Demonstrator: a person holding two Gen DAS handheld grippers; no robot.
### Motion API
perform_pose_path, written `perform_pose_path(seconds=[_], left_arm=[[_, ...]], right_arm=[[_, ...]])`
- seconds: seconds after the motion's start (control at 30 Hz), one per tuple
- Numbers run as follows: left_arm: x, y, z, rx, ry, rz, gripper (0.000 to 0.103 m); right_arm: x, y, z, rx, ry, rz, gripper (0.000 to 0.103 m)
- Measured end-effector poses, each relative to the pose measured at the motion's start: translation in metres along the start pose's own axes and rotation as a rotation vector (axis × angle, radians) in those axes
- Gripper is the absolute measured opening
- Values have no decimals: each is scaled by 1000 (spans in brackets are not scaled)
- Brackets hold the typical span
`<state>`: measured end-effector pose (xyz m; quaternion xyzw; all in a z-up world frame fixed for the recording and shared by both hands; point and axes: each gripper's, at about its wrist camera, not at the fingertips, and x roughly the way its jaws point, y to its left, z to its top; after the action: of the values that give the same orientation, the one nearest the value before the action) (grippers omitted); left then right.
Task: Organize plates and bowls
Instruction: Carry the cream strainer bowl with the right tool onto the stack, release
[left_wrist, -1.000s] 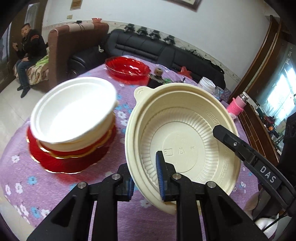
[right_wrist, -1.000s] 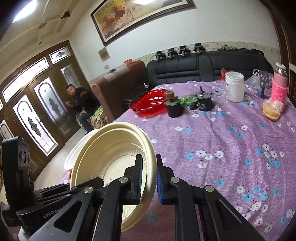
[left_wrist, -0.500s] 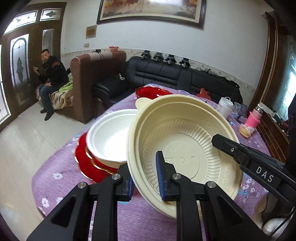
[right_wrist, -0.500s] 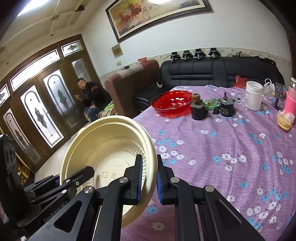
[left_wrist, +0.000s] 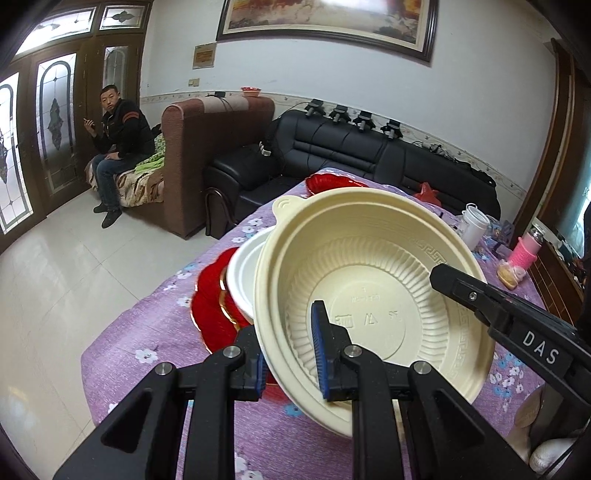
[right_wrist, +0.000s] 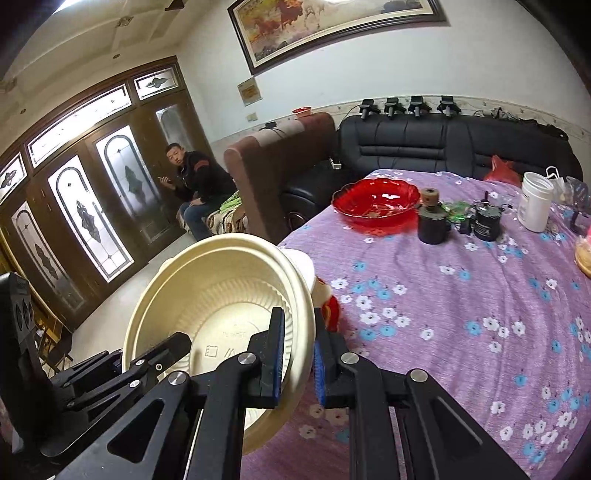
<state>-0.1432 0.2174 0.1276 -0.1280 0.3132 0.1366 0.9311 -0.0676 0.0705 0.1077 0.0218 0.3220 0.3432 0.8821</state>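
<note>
Bowl transfer | we hold cream bowl (left_wrist: 369, 291) by opposite rims: left gripper (left_wrist: 290, 354) and right gripper (right_wrist: 297, 354) both clamped on it, for tilt control | bowl aloft, near white bowl (left_wrist: 242, 273) stacked on red plates (left_wrist: 212, 299) | likely stacking next

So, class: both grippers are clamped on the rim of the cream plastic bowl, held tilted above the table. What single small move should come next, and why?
Probably carry the cream bowl a little further left over the white bowl on the red plates, levelling it. The left gripper and right gripper each pinch its rim, it hangs tilted, and it only partly overlaps the stack.
</note>
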Motion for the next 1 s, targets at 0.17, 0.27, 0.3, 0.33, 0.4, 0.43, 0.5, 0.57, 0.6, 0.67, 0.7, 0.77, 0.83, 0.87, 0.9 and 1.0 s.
perform_pose_path(seconds=[0.17,0.27,0.3,0.33,0.4,0.43,0.5,0.57,0.6,0.67,0.7,0.77,0.83,0.87,0.9,1.0], left_arm=[[10,6,17,13,-9,18,21],[15,6,26,19,-24,38,21],[18,8,28,20,-24,42,21],[21,9,30,19,-22,44,21],[30,13,33,20,-10,58,21],[35,14,33,22,-4,67,21],[43,17,33,28,7,81,21],[55,20,32,34,28,92,21],[60,21,33,36,36,97,21],[69,23,31,39,51,104,21],[73,24,31,39,57,106,21],[80,27,32,40,68,111,21],[86,28,31,43,77,117,21],[90,30,31,41,84,119,21],[91,31,32,39,87,119,21],[93,34,31,32,88,122,23]], right_arm=[[12,9,13,-14,-8,-5,17],[21,12,24,-13,-9,-7,17],[26,12,26,-9,-4,-5,17],[31,12,29,-4,-1,-6,17],[42,11,31,5,13,-5,17],[48,10,31,12,23,-4,17],[59,8,29,26,43,-3,17],[68,6,28,31,58,-8,17],[73,4,27,34,65,-10,17],[81,2,25,38,79,-12,17],[84,0,25,39,84,-14,17],[91,-1,24,40,94,-18,17],[97,-2,23,43,103,-20,17],[101,-3,23,45,109,-19,17],[103,-3,23,45,113,-19,17],[111,-2,21,42,126,-17,17]])
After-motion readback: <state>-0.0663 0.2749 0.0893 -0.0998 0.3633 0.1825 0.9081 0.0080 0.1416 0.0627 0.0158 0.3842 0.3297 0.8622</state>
